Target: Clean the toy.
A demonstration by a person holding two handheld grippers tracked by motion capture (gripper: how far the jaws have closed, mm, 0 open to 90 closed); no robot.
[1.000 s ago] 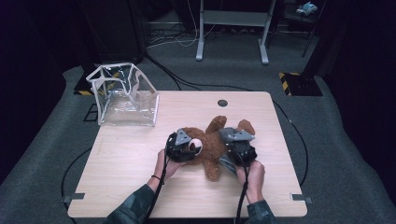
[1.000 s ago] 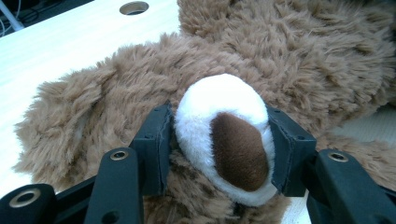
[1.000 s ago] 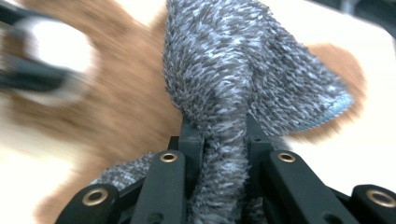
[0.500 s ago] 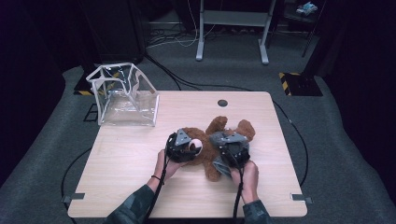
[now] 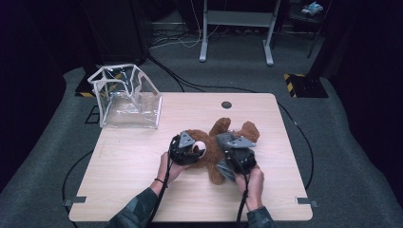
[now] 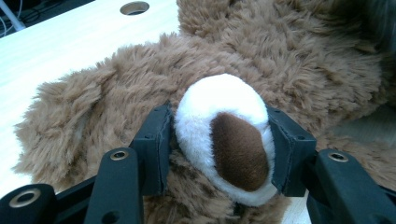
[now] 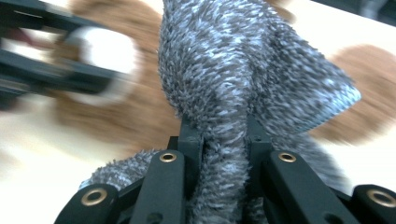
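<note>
While the left gripper (image 6: 219, 149) clamps the teddy bear's (image 5: 223, 142) white muzzle (image 6: 224, 126) mid-table, the right gripper (image 7: 224, 154), at the bear's four o'clock, pinches a grey fuzzy garment (image 7: 243, 88). Judging by this, dressing has barely begun; the clear bag (image 5: 126, 97) waits at ten o'clock.

One teddy bear, one grey fabric piece, one clear bag, two grippers on one table.

On the single wooden table (image 5: 142, 190) lies one brown teddy bear (image 5: 214, 147) at the middle, with one white muzzle (image 6: 224, 135). One piece of grey fuzzy fabric (image 7: 243, 84) sits at its near right side. One clear plastic bag (image 5: 126, 97) stands at the far left corner. Two grippers are counted: the left gripper (image 5: 184, 149) and the right gripper (image 5: 237, 154), each carried by one hand. One round hole (image 5: 226, 104) marks the far edge of the tabletop.
</note>
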